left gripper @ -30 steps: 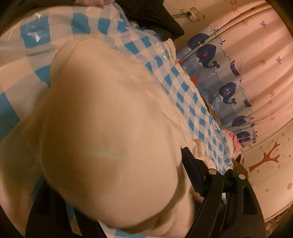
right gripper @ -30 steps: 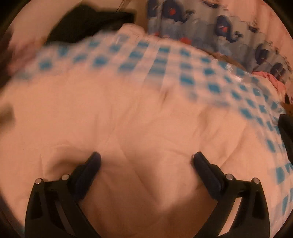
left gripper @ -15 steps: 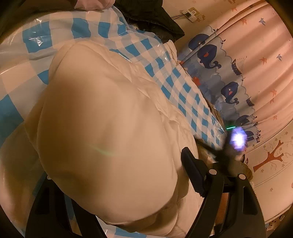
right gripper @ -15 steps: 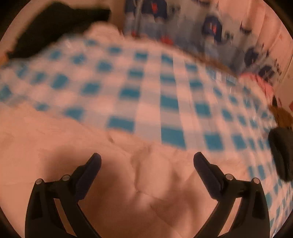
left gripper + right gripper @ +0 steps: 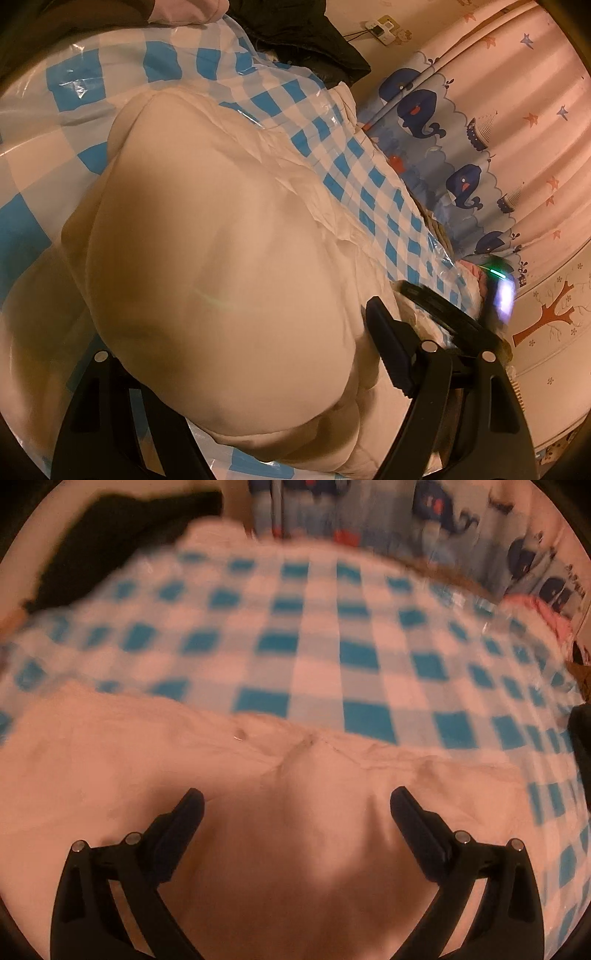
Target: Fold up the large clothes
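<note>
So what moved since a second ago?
The right gripper pulled back off the puffy white coat, so more checked cloth shows, and it slid into the left camera's view. The left gripper stayed put around the coat. Both stayed open.

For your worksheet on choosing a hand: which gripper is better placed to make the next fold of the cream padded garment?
Probably the left gripper: a thick bulge of the cream padded garment fills the space between its wide jaws. The right gripper is open above flat fabric, with nothing gathered.
</note>
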The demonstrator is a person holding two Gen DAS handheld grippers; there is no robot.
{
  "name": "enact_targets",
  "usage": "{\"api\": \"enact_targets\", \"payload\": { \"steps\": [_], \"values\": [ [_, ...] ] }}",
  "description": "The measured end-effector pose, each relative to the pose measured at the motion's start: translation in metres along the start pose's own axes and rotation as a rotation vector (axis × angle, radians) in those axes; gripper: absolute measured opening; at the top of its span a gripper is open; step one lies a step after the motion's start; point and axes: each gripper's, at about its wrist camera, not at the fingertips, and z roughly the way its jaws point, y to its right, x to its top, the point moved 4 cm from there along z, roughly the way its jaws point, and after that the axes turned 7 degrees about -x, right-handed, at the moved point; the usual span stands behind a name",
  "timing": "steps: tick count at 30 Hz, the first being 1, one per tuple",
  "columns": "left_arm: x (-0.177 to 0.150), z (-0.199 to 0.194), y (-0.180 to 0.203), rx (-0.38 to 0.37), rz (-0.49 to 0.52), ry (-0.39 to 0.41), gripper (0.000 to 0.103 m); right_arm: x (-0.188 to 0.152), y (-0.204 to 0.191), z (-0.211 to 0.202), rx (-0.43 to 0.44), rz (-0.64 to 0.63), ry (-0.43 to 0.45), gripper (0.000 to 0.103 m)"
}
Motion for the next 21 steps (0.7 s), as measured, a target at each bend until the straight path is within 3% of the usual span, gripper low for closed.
{"api": "enact_targets", "payload": {
  "steps": [5, 7, 9, 15, 19, 21],
  "values": [
    [0.000, 0.000, 0.000, -0.001, 0.000, -0.001, 0.074, -0.057, -0.001, -0.079, 0.064, -0.095, 0.098, 0.097],
    [0.000, 0.000, 0.000, 0.001, 0.001, 0.000, 0.074, -0.084, 0.009, -0.096, 0.124, -0.084, 0.074, 0.097],
    [0.000, 0.000, -0.001, 0.003, 0.003, 0.001, 0.074, -0.102, 0.034, -0.102, 0.216, 0.028, 0.023, 0.097],
    [0.000, -0.001, 0.000, 0.013, 0.011, 0.005, 0.074, -0.170, 0.154, -0.095, 0.345, 0.549, -0.152, 0.097],
    [0.000, -0.001, 0.000, 0.012, 0.010, 0.004, 0.075, -0.195, 0.184, -0.089, 0.400, 0.707, -0.195, 0.096],
    [0.000, -0.001, 0.000, 0.013, 0.013, 0.005, 0.075, -0.196, 0.182, -0.091, 0.381, 0.707, -0.197, 0.096]
  ]
}}
